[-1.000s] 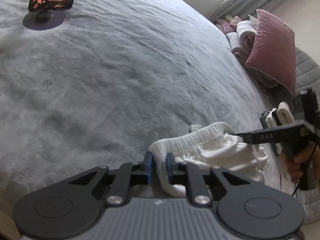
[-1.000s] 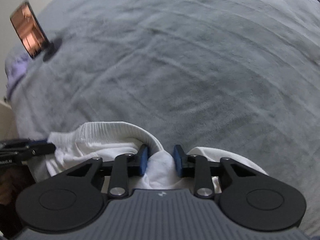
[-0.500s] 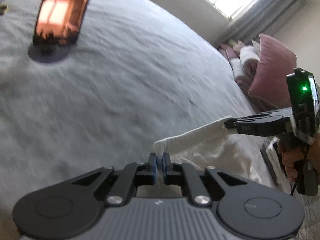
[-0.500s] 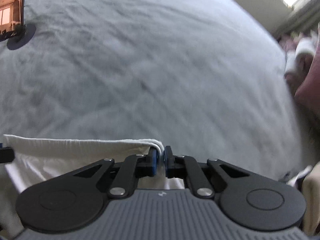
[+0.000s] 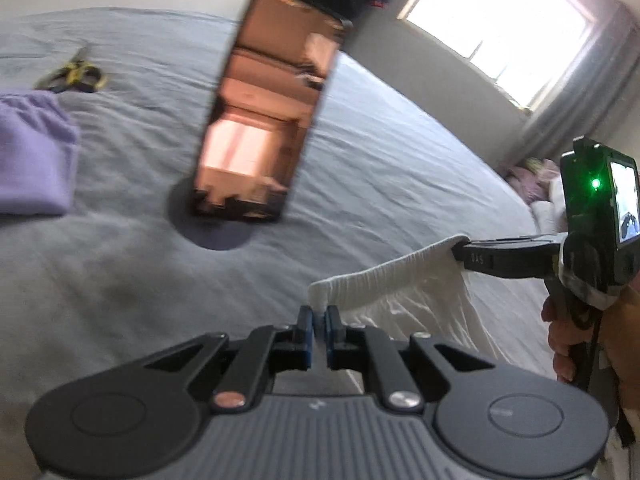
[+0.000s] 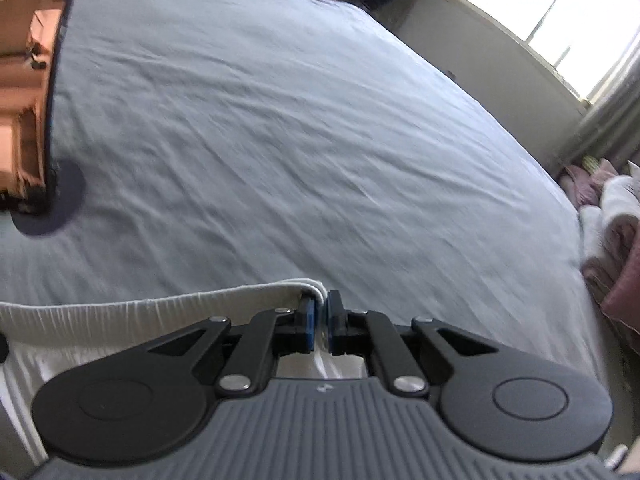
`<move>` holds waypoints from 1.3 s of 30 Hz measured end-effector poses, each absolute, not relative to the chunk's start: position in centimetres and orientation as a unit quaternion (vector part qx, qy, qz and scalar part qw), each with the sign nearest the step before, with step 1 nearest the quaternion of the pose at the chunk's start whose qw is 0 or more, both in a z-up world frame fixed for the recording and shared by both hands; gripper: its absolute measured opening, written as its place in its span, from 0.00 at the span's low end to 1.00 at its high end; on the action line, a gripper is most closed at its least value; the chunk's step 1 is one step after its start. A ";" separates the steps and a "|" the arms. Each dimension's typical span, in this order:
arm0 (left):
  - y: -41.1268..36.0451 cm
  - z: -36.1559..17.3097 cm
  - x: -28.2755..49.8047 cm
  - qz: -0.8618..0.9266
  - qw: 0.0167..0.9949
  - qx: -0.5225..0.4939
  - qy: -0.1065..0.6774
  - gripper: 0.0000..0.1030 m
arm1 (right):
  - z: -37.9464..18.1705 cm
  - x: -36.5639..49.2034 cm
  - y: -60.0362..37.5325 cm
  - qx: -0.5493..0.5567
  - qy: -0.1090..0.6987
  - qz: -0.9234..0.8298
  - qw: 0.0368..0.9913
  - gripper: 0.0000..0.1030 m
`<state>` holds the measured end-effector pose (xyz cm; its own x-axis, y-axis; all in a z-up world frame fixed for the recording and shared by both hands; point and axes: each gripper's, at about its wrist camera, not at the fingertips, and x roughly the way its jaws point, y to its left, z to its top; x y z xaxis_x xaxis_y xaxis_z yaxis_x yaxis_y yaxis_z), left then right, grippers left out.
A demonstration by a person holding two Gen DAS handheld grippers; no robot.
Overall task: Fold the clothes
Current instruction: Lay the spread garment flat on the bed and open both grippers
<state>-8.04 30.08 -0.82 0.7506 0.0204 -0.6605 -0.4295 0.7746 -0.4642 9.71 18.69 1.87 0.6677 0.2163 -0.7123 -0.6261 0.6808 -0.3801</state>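
Note:
White shorts [image 5: 404, 292] with a ribbed elastic waistband hang stretched between both grippers above the grey bed [image 5: 380, 168]. My left gripper [image 5: 319, 322] is shut on one end of the waistband. In the left wrist view the right gripper [image 5: 460, 250] pinches the other end, with a hand on its handle at the right edge. From the right wrist view, the right gripper [image 6: 320, 314] is shut on the waistband [image 6: 160, 308], which runs off to the left; the fabric below is hidden by the gripper body.
A phone [image 5: 268, 108] stands upright on a round base on the bed, also seen as a phone [image 6: 28, 92] at the left. A folded purple garment [image 5: 32, 156] and scissors [image 5: 74, 76] lie far left. Pink pillows and towels [image 6: 612, 232] pile up at the right.
Both grippers closed on the waistband, lifted the shorts off the bed and pulled apart, drawing the band taut. The views tilted up toward the phone and window.

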 end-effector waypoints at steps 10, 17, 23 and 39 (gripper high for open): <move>33.0 -2.1 -8.3 0.184 0.863 -0.320 0.347 0.08 | -0.9 10.3 22.4 -0.290 0.352 0.273 0.847 0.07; 33.1 -1.5 -8.4 0.204 0.858 -0.337 0.331 0.33 | 0.2 10.6 20.8 -0.250 0.370 0.263 0.855 0.46; 31.9 -0.9 -8.6 0.195 0.868 -0.328 0.318 0.39 | 3.0 10.2 15.4 -0.219 0.371 0.238 0.871 0.55; 23.9 -0.4 -5.8 0.082 0.891 -0.245 0.372 0.41 | 2.1 6.9 -4.0 -0.083 0.430 0.141 0.888 0.55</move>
